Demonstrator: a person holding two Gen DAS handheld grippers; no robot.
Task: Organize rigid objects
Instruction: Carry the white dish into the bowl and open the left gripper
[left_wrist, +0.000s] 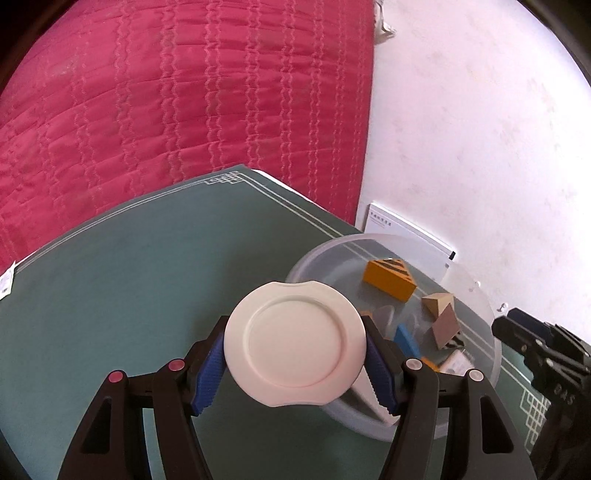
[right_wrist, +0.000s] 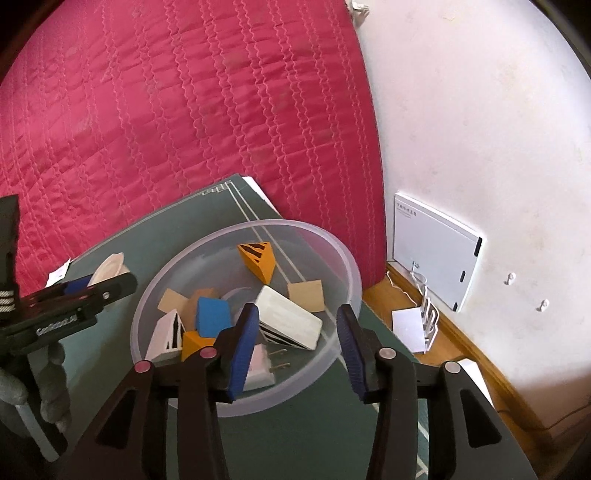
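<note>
My left gripper (left_wrist: 295, 350) is shut on a round white lid-like disc (left_wrist: 295, 343) and holds it above the green mat, at the near-left rim of a clear plastic bowl (left_wrist: 491, 332). The disc also shows edge-on in the right wrist view (right_wrist: 109, 269). The bowl (right_wrist: 343, 258) holds several blocks: an orange striped wedge (right_wrist: 258, 258), a white block (right_wrist: 288, 317), a blue block (right_wrist: 214, 312), tan wooden pieces (right_wrist: 306, 295). My right gripper (right_wrist: 295, 332) is open and empty, its blue pads above the bowl's near rim.
The green mat (left_wrist: 129, 277) covers a small table against a red quilted bed (left_wrist: 184, 92). A white flat box (right_wrist: 436, 251) leans on the wall at the right. A white rack (right_wrist: 428, 317) and papers lie on the wooden floor beside the table.
</note>
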